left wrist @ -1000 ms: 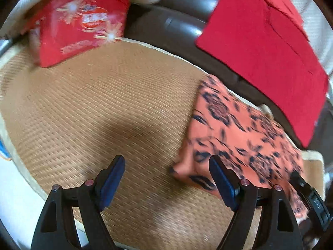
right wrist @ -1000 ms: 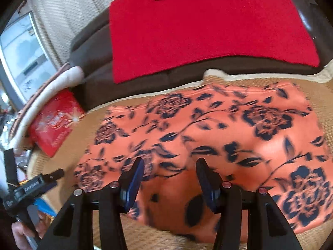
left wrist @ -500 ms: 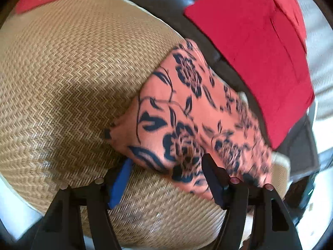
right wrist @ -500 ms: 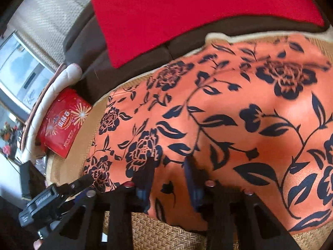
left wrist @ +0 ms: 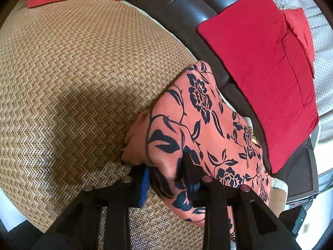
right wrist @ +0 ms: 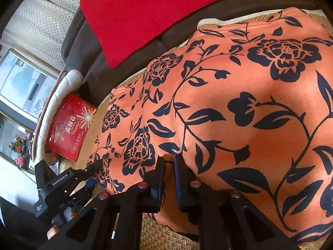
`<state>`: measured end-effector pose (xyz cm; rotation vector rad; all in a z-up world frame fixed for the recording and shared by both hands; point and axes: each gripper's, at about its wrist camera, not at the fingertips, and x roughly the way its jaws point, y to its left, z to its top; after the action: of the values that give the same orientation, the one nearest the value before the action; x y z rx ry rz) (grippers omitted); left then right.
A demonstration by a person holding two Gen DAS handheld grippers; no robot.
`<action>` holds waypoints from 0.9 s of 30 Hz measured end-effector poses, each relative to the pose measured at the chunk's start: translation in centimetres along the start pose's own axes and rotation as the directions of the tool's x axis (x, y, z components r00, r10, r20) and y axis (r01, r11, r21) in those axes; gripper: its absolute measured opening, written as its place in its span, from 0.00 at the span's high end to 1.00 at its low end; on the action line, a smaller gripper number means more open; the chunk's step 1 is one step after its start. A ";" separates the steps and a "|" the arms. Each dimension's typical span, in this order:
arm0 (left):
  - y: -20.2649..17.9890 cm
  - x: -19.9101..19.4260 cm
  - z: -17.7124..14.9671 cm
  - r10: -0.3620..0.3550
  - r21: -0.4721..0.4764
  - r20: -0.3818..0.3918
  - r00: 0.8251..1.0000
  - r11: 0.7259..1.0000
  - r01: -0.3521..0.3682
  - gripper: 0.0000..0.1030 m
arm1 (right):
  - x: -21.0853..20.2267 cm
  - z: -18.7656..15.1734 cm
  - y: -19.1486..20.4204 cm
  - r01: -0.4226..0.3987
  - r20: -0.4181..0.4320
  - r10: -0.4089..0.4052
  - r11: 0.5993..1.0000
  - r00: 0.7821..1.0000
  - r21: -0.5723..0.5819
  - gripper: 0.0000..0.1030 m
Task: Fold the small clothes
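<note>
An orange cloth with dark blue flowers (left wrist: 199, 129) lies on a woven straw mat (left wrist: 79, 79); it fills most of the right wrist view (right wrist: 239, 104). My left gripper (left wrist: 166, 173) is closed on the cloth's near left corner, with a bunch of fabric between the jaws. My right gripper (right wrist: 169, 164) is pinched shut on the cloth's near edge further right. The left gripper also shows in the right wrist view (right wrist: 93, 166), at the cloth's left corner.
A folded red garment (left wrist: 268, 66) lies on the dark brown sofa back (left wrist: 183, 10) behind the mat. A red printed box (right wrist: 70, 127) stands at the mat's far left by a white cushion (right wrist: 62, 87). The mat's front edge is near.
Both grippers moved forward onto the orange cloth and closed on its near edge. The left came in from the bare mat to the cloth's corner.
</note>
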<state>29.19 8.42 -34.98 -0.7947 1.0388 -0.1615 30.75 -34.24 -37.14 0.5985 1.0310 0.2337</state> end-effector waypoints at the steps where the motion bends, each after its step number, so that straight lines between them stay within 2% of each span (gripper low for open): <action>1: -0.1 0.1 0.1 -0.017 -0.005 -0.003 1.000 1.000 0.017 0.49 | 0.0 -0.1 0.0 -0.001 0.000 0.001 1.000 1.000 0.003 0.89; 3: -0.5 0.5 0.5 -0.050 -0.027 -0.005 0.999 0.998 0.050 0.37 | -0.2 -0.2 0.0 -0.001 0.001 0.001 1.000 1.000 0.007 0.89; 6: -1.3 0.8 1.1 -0.023 -0.051 0.015 1.000 0.998 0.024 0.38 | -0.3 -0.3 0.1 0.000 0.001 0.000 1.000 1.000 0.014 0.89; 7: -1.6 0.8 1.2 -0.019 -0.048 0.026 0.999 0.999 0.020 0.41 | -0.5 -0.3 0.0 -0.001 0.001 0.001 1.000 1.000 0.019 0.89; 8: -2.2 0.7 1.3 0.006 -0.015 0.050 0.999 1.000 -0.005 0.59 | -0.5 -0.3 0.0 -0.004 -0.002 0.004 1.000 1.000 0.023 0.89; 9: -2.4 0.8 1.3 0.031 0.019 0.060 0.998 0.999 -0.032 0.70 | -0.5 -0.3 0.0 -0.004 -0.003 0.004 1.000 1.000 0.024 0.89; 10: -3.0 1.0 1.5 0.048 0.058 0.065 0.997 0.997 -0.051 0.72 | -0.6 -0.3 0.0 -0.002 -0.004 0.003 1.000 1.000 0.025 0.90; 13: -4.3 0.5 1.5 0.034 0.137 0.095 0.995 0.989 -0.047 0.76 | -0.7 -0.2 0.0 -0.004 -0.013 0.005 1.000 1.000 0.023 0.90; 15: -5.5 -0.3 1.2 0.022 0.220 0.142 0.990 0.974 -0.053 0.80 | -0.9 -0.1 -0.1 -0.014 -0.018 0.014 0.999 1.000 0.031 0.90; 17: -7.1 -0.9 -0.1 0.026 0.353 0.215 0.976 0.930 -0.103 0.81 | -1.2 -0.1 -0.1 -0.021 -0.025 0.022 0.999 0.999 0.034 0.90; 20: -8.7 -0.9 -1.6 0.028 0.457 0.245 0.969 0.878 -0.142 0.83 | -2.2 0.2 0.6 -0.010 -0.028 0.009 0.999 1.000 -0.030 0.86; 21: -9.4 -1.0 -2.3 0.027 0.504 0.264 0.964 0.848 -0.162 0.83 | -2.7 0.4 0.9 -0.007 -0.017 0.006 0.998 1.000 -0.055 0.86; 22: -10.0 -0.9 -2.6 0.028 0.528 0.282 0.959 0.830 -0.179 0.83 | -2.9 0.6 0.9 -0.006 -0.007 0.006 0.998 1.000 -0.064 0.83; 25: -11.3 -0.9 -4.0 0.025 0.596 0.324 0.946 0.771 -0.225 0.84 | -3.0 3.0 1.9 0.011 -0.019 -0.012 0.997 1.000 -0.072 0.80; 27: -12.2 -0.7 -5.1 0.023 0.636 0.343 0.939 0.730 -0.250 0.84 | -2.0 5.9 4.5 0.055 -0.067 -0.065 0.989 0.996 -0.139 0.79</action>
<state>27.54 -2.56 -27.78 -0.0610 0.6499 -0.2557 35.20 -33.57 -30.91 0.4364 1.0909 0.2729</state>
